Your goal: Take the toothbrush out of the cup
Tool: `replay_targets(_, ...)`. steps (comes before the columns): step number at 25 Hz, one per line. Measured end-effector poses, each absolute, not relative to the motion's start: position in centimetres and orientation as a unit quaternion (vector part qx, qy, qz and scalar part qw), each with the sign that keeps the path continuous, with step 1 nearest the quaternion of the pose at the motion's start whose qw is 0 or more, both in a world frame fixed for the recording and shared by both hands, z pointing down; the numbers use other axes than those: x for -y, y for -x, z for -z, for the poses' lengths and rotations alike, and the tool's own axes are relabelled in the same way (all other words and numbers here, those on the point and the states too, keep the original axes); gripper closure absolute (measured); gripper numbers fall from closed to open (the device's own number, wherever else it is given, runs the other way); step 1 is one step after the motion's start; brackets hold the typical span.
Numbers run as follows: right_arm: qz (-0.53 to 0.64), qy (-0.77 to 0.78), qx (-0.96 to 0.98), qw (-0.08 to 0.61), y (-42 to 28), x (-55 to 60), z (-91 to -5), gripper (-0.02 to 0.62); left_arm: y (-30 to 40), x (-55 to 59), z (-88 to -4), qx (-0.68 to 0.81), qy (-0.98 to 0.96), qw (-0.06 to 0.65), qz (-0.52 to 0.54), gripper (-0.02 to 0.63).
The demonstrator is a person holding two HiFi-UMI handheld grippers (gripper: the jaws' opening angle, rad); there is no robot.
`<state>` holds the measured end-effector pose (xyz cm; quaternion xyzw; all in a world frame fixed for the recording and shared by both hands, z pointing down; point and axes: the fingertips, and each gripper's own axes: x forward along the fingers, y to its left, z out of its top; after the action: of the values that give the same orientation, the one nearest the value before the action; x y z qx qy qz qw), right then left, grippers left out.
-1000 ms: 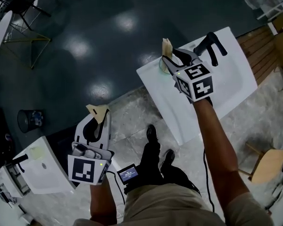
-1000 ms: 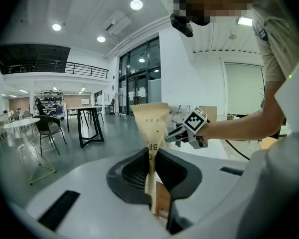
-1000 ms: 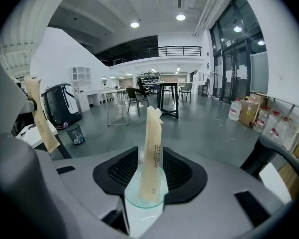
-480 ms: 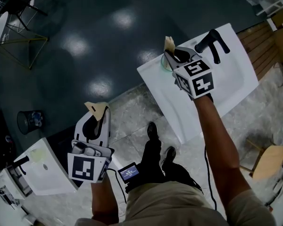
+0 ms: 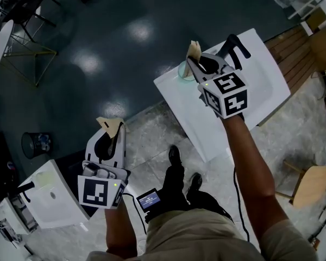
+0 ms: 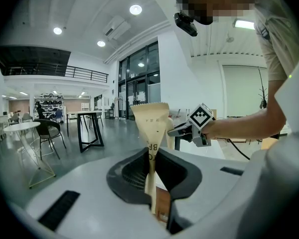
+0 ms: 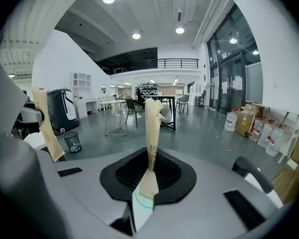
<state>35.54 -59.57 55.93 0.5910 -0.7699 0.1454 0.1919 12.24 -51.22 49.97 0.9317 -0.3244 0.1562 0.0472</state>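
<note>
A toothbrush in a tan paper wrap stands upright between the jaws of my right gripper, just above a clear greenish cup at the far corner of a white basin top. In the right gripper view the wrapped toothbrush is pinched by my right gripper, and its white and teal lower end shows below the jaws. My left gripper hangs over the floor, far from the cup, shut on a flat tan paper packet. That packet sticks up from my left gripper.
A black tap rises from the basin top, right beside my right gripper. A second white basin is at the lower left, with a small bin near it. A wooden stool stands at the right. The person's shoes are on the stone floor.
My right gripper has risen a little with the wrapped toothbrush, away from the cup. My left gripper and its packet have kept their place.
</note>
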Motion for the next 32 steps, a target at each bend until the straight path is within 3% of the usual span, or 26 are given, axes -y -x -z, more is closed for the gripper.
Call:
replay_targets(9,-0.073,-0.61,0.778,0.136,-35.7,52.3,-44.7,0.561,-12.6,46.3,-43.6,0.329,-0.934,-0.001,-0.136,0.572)
replay_targets(20,0.0,-0.581,0.811,0.073,-32.9,31.0,-30.3,0.563,-12.3,31.8,-32.4,0.337,-0.934,-0.069,-0.1,0.572)
replay_targets(32,0.031,-0.516,0.855,0.041,-25.7,13.1,-23.1,0.563,-5.8,15.5,-23.0,0.388,-0.908,-0.132,-0.091,0.572)
